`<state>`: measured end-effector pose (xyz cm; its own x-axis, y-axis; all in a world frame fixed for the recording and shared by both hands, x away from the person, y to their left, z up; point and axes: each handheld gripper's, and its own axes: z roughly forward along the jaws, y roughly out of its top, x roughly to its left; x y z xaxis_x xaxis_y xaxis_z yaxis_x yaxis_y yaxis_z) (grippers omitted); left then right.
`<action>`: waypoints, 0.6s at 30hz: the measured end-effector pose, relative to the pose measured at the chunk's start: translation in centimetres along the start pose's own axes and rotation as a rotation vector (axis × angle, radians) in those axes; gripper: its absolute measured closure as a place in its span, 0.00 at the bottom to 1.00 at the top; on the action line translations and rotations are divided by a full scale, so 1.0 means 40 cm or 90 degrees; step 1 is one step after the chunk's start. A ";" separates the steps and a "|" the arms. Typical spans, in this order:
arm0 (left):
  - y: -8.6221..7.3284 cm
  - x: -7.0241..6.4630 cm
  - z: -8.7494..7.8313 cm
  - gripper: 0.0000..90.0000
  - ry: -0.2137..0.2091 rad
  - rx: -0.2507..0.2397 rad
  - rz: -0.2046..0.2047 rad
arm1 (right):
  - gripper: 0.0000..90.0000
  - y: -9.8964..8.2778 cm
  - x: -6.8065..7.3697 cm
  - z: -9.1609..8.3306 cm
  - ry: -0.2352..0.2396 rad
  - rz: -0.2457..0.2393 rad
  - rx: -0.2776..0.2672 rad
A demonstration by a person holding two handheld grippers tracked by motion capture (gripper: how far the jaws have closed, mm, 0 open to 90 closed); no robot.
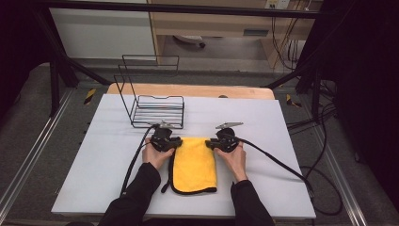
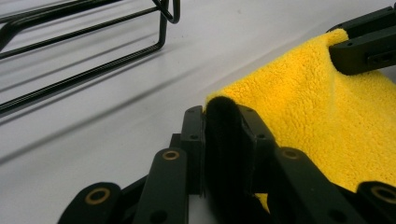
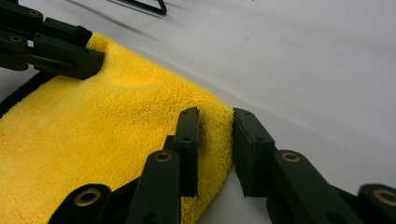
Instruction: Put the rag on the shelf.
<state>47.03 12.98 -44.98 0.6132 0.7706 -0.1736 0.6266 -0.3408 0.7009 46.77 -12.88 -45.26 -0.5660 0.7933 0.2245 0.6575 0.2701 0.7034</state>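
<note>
A: Where is the yellow cloth (image 1: 195,165) lying?

B: Flat on the white worktop (image 1: 282,155), near the person's edge, between the two hands. It has a dark trim along its border, and its far edge runs between the two claws.

A: What is the left claw (image 1: 176,142) doing?

B: It sits at the cloth's far left corner. In the left gripper view its jaws stand narrow, with the cloth's dark-edged corner (image 2: 223,140) pinched between the pads, so it is clamped on the cloth.

A: And the right claw (image 1: 209,143)?

B: It is at the far right corner. In the right gripper view the yellow pile (image 3: 217,135) sits between the jaws. The left pad presses into the fabric; by the right pad I think I see a sliver of gap, though the angle is poor, so I would call it gripping the cloth, not firmly proven.

A: Is the cloth lifted?

B: From the high view it looks to be resting on the worktop; only the pinched corners seem raised a little.

A: Anything else nearby?

B: A black wire rack (image 1: 153,106) stands on the worktop behind the left claw, close to it but apart from the cloth. Cables trail from each claw toward the person's side.
</note>
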 end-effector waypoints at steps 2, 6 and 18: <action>0.001 0.002 -0.001 0.83 -0.002 0.002 -0.001 | 0.87 0.000 0.001 0.000 0.004 0.005 0.002; 0.002 0.009 -0.002 0.85 -0.016 0.002 -0.029 | 0.92 0.001 0.002 -0.003 0.005 0.003 0.000; 0.012 -0.009 -0.055 0.87 -0.025 -0.056 0.000 | 0.93 0.013 0.023 -0.071 0.018 -0.016 -0.056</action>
<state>46.03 13.72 -43.06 0.6331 0.7482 -0.1988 0.5822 -0.2909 0.7592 45.17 -13.55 -42.76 -0.5963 0.7709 0.2240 0.5978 0.2401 0.7649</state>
